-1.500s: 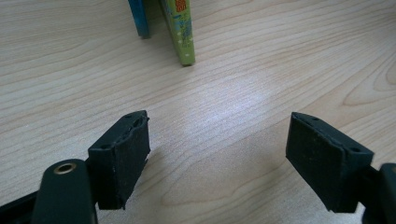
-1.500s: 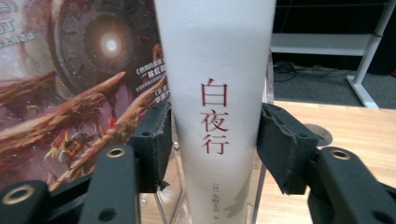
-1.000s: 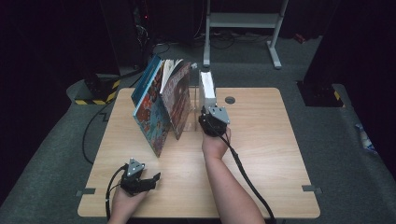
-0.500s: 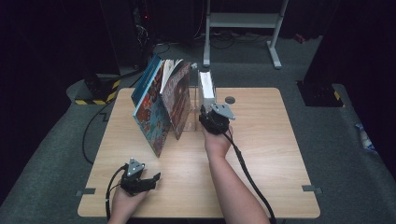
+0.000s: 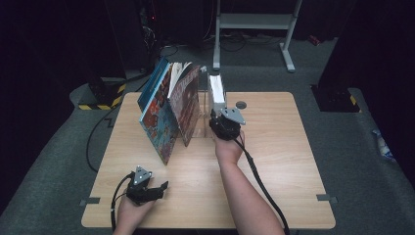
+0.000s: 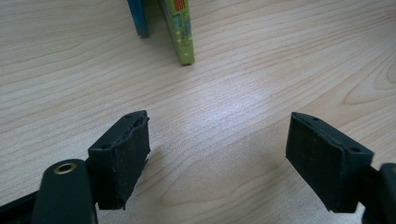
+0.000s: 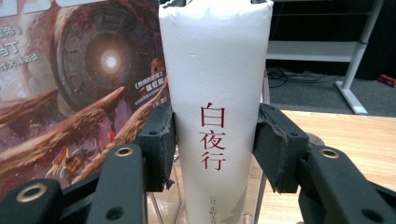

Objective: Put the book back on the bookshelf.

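Nearest you, left tongs (image 5: 159,187) rest idle on the tabletop (image 5: 274,161), jaws wide apart with nothing between. Mid-table, your right tongs (image 7: 212,149) are clamped across the spine of the white paperback (image 7: 215,93), jaws having just eased in a little; it stands upright at the right end of the row, just beside the clear bookend (image 5: 201,115). Behind it lean the fantasy-cover book (image 5: 185,105) and blue-covered book (image 5: 155,115): keep your grip square on the spine and the paperback vertical, clear of its leaning neighbour.
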Demonstrator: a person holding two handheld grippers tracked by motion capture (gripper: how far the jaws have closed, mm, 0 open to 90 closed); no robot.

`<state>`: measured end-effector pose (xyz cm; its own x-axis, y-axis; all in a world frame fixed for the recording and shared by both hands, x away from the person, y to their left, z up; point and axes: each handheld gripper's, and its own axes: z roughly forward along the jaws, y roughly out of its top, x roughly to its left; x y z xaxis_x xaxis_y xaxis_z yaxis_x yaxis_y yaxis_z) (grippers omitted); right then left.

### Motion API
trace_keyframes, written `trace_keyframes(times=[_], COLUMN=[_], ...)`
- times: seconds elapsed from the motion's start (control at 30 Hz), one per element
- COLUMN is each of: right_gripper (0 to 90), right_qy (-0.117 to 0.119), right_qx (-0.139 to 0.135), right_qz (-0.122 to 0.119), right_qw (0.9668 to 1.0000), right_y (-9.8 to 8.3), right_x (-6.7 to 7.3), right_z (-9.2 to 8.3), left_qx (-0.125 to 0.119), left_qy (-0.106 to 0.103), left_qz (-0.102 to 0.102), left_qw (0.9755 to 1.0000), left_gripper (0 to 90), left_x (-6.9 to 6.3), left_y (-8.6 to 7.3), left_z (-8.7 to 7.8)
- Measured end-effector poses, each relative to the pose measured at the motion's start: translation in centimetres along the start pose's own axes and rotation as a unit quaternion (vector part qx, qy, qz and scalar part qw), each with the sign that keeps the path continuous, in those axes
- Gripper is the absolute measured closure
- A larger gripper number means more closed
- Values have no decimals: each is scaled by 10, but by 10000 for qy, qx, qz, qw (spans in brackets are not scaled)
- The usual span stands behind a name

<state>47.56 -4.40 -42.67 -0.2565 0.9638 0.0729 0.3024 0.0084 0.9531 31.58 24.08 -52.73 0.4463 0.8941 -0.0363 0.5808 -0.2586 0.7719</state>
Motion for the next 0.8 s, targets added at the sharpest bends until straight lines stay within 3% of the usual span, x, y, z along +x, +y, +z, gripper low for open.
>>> trace_keyframes(times=[0.2, 0.43, 0.57, 0.8], right_gripper=[504, 485, 426, 293], right_qy=[-42, 94, 213, 471], right_qx=[-28, 1, -21, 43], right_qz=[42, -136, -71, -172], right_qw=[10000, 9999, 9997, 9987], right_y=[0, 1, 4, 8], right_x=[0, -2, -5, -10], right_z=[1, 1, -1, -2], left_qx=[-2, 5, 8, 13], left_qy=[-8, -11, -11, -1], left_qz=[-12, -9, -7, 3], left_qw=[10000, 10000, 10000, 10000], left_gripper=[218, 217, 217, 218], left_x=[0, 0, 0, 0], left_y=[0, 0, 0, 0], left_z=[0, 0, 0, 0])
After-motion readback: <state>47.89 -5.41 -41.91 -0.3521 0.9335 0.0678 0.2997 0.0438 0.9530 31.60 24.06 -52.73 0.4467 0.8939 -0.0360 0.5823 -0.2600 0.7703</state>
